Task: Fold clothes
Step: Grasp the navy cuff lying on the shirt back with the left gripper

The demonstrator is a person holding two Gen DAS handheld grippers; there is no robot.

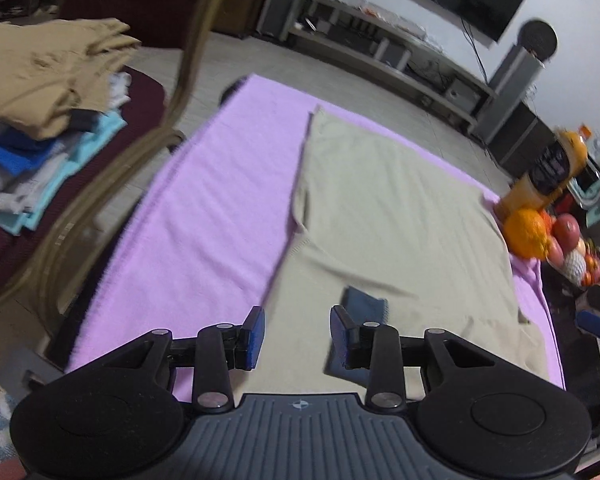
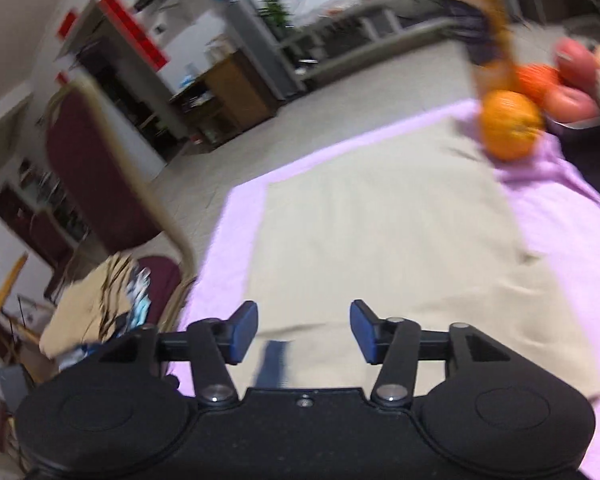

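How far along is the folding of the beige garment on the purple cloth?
Done: the beige garment lies flat on the purple cloth, one side apparently folded inward. In hand: nothing; the left gripper and right gripper both stand open above it. Left: further folds, then the stack on the chair.

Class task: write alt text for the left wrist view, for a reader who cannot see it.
A beige garment lies flat on a purple cloth, with the left gripper open and empty above its near edge. A pile of clothes sits on a dark red chair at left; fruit sits at right.
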